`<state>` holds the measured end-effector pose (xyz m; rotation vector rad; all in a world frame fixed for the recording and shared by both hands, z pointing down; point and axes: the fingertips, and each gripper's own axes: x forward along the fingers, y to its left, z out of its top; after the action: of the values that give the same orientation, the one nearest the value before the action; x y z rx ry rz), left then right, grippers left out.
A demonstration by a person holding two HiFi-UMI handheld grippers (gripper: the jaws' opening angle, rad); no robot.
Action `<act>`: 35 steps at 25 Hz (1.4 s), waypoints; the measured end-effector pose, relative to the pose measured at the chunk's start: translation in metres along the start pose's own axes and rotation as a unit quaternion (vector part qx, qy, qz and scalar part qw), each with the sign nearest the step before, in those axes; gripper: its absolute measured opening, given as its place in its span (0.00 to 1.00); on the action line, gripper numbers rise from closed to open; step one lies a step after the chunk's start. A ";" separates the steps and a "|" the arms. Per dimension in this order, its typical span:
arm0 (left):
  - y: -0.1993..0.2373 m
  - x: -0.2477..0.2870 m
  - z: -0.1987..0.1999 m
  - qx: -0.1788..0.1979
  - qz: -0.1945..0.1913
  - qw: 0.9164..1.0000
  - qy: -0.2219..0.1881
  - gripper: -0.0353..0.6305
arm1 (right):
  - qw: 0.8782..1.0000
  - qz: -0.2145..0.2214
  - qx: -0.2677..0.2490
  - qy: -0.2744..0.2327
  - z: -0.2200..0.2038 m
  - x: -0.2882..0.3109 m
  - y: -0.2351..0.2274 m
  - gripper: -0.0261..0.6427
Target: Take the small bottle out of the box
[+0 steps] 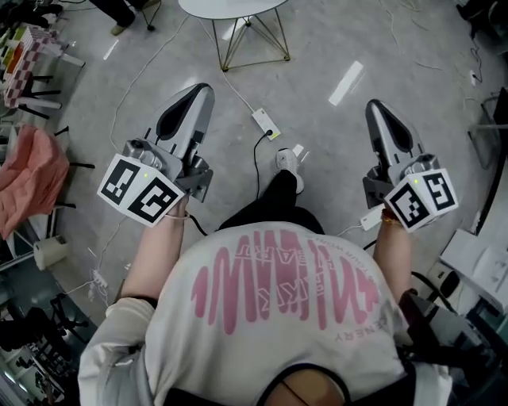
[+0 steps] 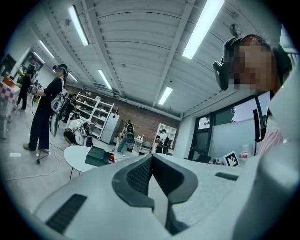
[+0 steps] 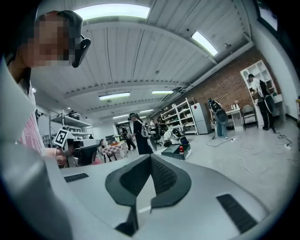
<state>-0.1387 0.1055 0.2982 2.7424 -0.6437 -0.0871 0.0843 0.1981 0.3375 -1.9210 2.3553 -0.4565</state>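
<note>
A dark green box (image 2: 97, 156) lies on a round white table (image 2: 75, 158) far ahead in the left gripper view. A small red-topped thing (image 2: 111, 158) stands at its right end, too small to make out. The right gripper view shows the same box (image 3: 174, 151) and red-topped thing (image 3: 182, 150). My left gripper (image 1: 200, 89) and right gripper (image 1: 373, 107) are held out level in front of the person's chest, well apart, over the floor. Both are shut with nothing between the pads. In their own views, the tips of the left gripper (image 2: 152, 155) and right gripper (image 3: 151, 156) meet.
The white table's near rim (image 1: 230, 8) and gold wire legs (image 1: 250, 40) show at the top of the head view. A power strip (image 1: 266, 123) and cables lie on the grey floor. A pink cloth (image 1: 28, 174) hangs at left. Other people (image 2: 44, 112) stand about the room.
</note>
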 end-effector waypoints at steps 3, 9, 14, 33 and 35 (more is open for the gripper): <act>0.011 0.038 -0.006 -0.014 -0.004 1.000 0.005 0.06 | 0.999 -0.033 0.016 0.026 -0.005 0.016 -0.034 0.04; 0.026 0.097 -0.006 -0.031 -0.025 0.999 0.012 0.06 | 0.996 -0.054 0.033 0.055 0.008 0.045 -0.087 0.04; 0.046 0.140 0.016 -0.027 -0.029 0.999 -0.002 0.06 | 0.997 -0.067 0.014 0.031 0.044 0.075 -0.117 0.04; 0.068 0.232 0.089 0.002 -0.058 0.997 -0.058 0.06 | 0.998 -0.038 -0.044 0.004 0.137 0.148 -0.153 0.04; 0.065 0.233 0.089 0.011 -0.064 0.997 -0.052 0.06 | 0.998 -0.032 -0.049 0.000 0.144 0.155 -0.150 0.04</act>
<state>0.0310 -0.0786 0.2377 2.8124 -0.4977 -0.2541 0.2269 -0.0049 0.2613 -2.0434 2.3632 -0.3524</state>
